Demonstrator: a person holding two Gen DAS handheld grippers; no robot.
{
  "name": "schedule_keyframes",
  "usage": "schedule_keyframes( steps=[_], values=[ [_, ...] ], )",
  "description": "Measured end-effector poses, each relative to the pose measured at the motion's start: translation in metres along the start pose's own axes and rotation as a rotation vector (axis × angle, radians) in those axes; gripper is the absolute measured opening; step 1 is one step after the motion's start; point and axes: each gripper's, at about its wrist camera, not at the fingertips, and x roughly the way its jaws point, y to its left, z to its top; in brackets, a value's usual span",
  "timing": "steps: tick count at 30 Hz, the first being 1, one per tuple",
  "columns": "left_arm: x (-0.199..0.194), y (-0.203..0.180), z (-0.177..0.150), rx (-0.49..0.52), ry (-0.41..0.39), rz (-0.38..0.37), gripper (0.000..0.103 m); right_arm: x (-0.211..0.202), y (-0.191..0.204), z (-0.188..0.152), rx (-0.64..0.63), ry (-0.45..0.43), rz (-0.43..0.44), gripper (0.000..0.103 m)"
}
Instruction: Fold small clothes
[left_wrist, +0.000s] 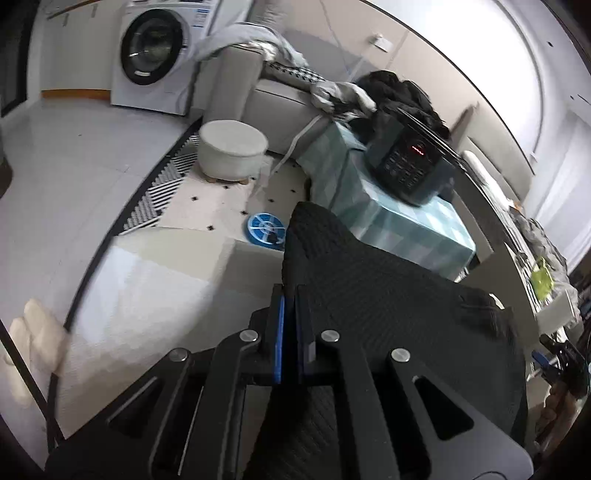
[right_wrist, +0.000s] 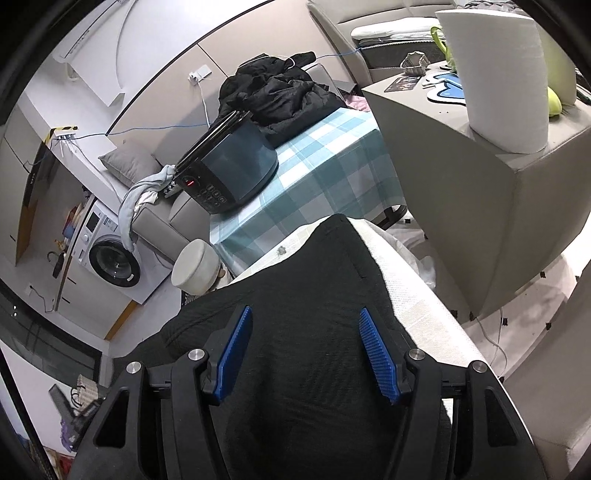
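White bed cover (right_wrist: 413, 295) lies under the black knit garment (right_wrist: 314, 295), which stretches long and straight away from both grippers; the left gripper (left_wrist: 290, 325) is pinched tight on its near edge, while the right gripper (right_wrist: 306, 350) hangs over it, jaws apart.

Black garment (right_wrist: 295, 295): matt textured knit cloth. Gripper pads (right_wrist: 376, 354): blue ribbed rubbery plastic, matt black plastic arms w/ shiny metal pins. Cooker (right_wrist: 229, 173): glossy dark plastic. Tablecloth (right_wrist: 325, 162): checked cloth.
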Motion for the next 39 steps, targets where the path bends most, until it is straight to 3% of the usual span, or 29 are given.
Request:
schedule_keyframes(
  steps=[6, 13, 16, 18, 20, 22, 25, 27, 30, 32, 33, 34, 36, 38, 39],
  values=[
    [0.007, 0.021, -0.004, -0.032, 0.078, 0.075, 0.004, 0.009, -0.011, 0.001, 0.021, 0.029, -0.044, 0.062],
    [0.008, 0.025, -0.009, -0.018, 0.088, 0.068, 0.004, 0.041, -0.013, 0.014, -0.009, 0.067, -0.081, 0.062],
    [0.009, 0.023, -0.011, -0.004, 0.091, 0.069, 0.004, 0.059, -0.012, 0.024, -0.008, 0.097, -0.044, 0.061],
    [0.012, 0.022, -0.01, 0.0, 0.096, 0.068, 0.004, 0.066, -0.005, 0.027, -0.058, 0.108, -0.041, 0.048],
    [0.015, 0.021, -0.01, 0.001, 0.102, 0.066, 0.004, 0.076, 0.008, 0.027, -0.178, 0.128, -0.096, 0.022],
    [0.015, 0.022, -0.011, -0.002, 0.102, 0.062, 0.004, 0.078, 0.02, 0.026, -0.273, 0.116, -0.129, 0.006],
    [0.013, 0.025, -0.013, -0.013, 0.095, 0.056, 0.004, 0.061, 0.027, 0.031, -0.294, 0.008, -0.113, 0.006],
    [0.012, 0.027, -0.014, -0.021, 0.096, 0.06, 0.004, 0.058, 0.025, 0.035, -0.279, -0.019, -0.171, 0.006],
    [0.0, 0.025, -0.016, -0.015, 0.092, 0.07, 0.008, 0.056, 0.021, 0.035, -0.259, 0.01, -0.238, 0.013],
    [-0.014, 0.024, -0.02, -0.015, 0.093, 0.068, 0.024, 0.043, 0.021, 0.025, -0.265, 0.024, -0.201, 0.038],
    [-0.023, 0.023, -0.023, -0.02, 0.093, 0.068, 0.034, 0.034, 0.023, 0.019, -0.276, 0.009, -0.189, 0.043],
    [-0.033, 0.022, -0.027, -0.019, 0.093, 0.074, 0.037, 0.022, 0.027, 0.009, -0.295, -0.008, -0.181, 0.048],
    [-0.059, 0.013, -0.04, 0.006, 0.09, 0.077, 0.043, 0.005, 0.033, -0.003, -0.311, 0.008, -0.15, 0.049],
    [-0.092, 0.001, -0.056, 0.032, 0.084, 0.07, 0.055, -0.018, 0.037, -0.019, -0.282, 0.042, -0.091, 0.062],
    [-0.106, -0.003, -0.063, 0.034, 0.077, 0.06, 0.067, -0.029, 0.038, -0.027, -0.266, 0.05, -0.062, 0.065]
  ],
)
